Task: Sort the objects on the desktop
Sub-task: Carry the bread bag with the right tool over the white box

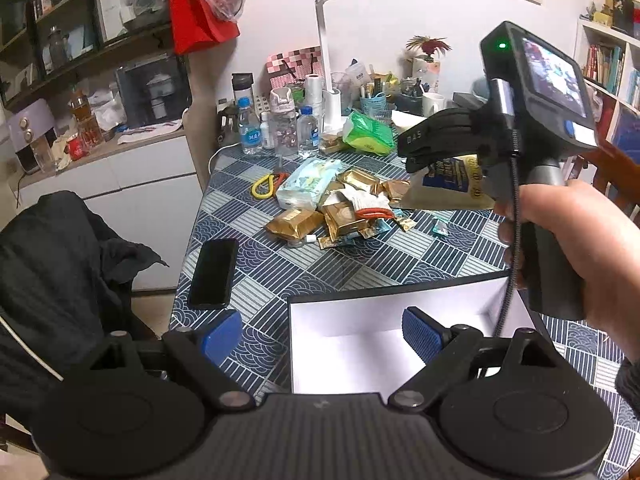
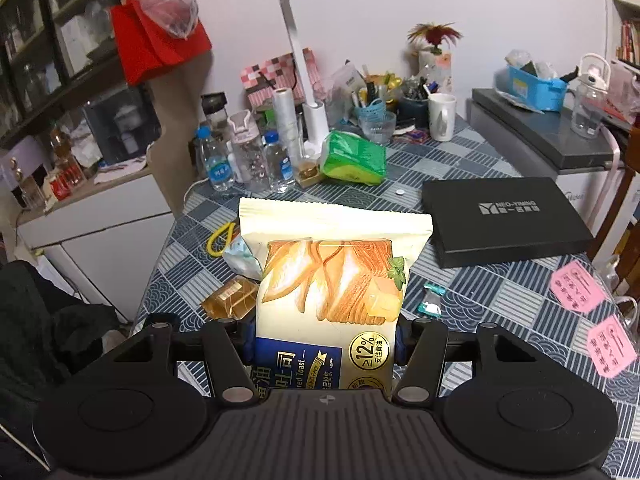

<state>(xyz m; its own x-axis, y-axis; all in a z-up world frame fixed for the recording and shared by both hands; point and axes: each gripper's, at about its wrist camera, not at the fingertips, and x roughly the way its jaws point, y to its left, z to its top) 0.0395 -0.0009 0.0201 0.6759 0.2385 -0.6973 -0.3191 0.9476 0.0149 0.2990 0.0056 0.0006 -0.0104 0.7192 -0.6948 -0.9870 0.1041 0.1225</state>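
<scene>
My right gripper (image 2: 325, 344) is shut on a cream toast packet (image 2: 332, 276) and holds it upright above the table. The left wrist view shows the same gripper (image 1: 416, 160) with the packet (image 1: 452, 184) beyond a pile of gold snack packets (image 1: 340, 216). My left gripper (image 1: 320, 338) is open and empty over the near edge of an open white box (image 1: 352, 344). A tissue pack (image 1: 308, 184) and small candy wrappers (image 1: 440, 226) lie beside the pile.
A black phone (image 1: 212, 272) lies near the table's left edge. A flat black box (image 2: 504, 218) sits at the right, pink notes (image 2: 576, 286) nearer. Bottles (image 2: 248, 156), a green pack (image 2: 352, 158), a lamp (image 2: 304, 60) and cups stand at the back.
</scene>
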